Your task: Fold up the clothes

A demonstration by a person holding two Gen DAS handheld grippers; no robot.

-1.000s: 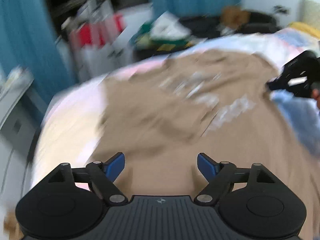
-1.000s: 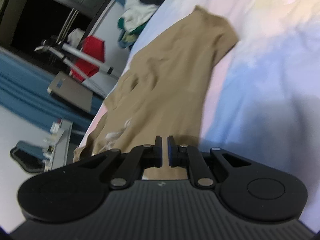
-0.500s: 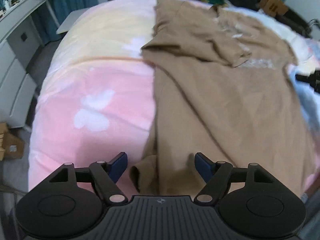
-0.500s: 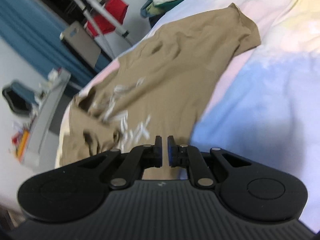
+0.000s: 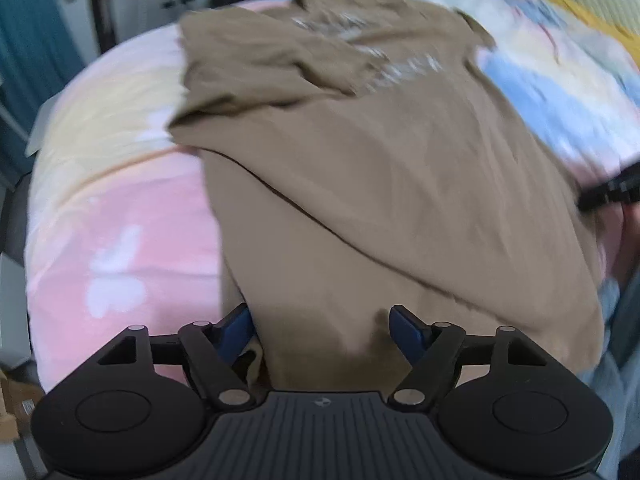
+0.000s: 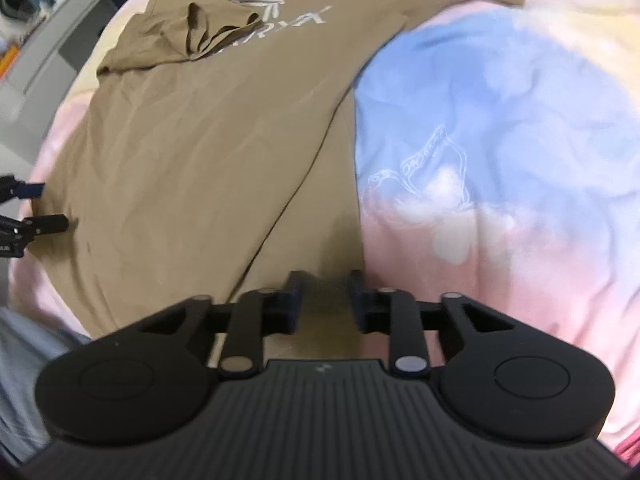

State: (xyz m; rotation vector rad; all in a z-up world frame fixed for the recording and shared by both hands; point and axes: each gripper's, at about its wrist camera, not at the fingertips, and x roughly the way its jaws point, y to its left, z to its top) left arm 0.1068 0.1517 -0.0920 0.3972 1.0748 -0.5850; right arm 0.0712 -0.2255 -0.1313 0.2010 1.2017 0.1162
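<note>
A bed with a pastel bedsheet (image 6: pixel 500 92) of pink, blue and yellow carries the tan T-shirt (image 6: pixel 192 128), spread flat; blue curtains (image 5: pixel 36 40) hang at 10 o'clock. The left gripper (image 5: pixel 320 326) is wide open over the shirt's hem. The right gripper (image 6: pixel 325 296) is partly open, holding nothing, above the hem.
</note>
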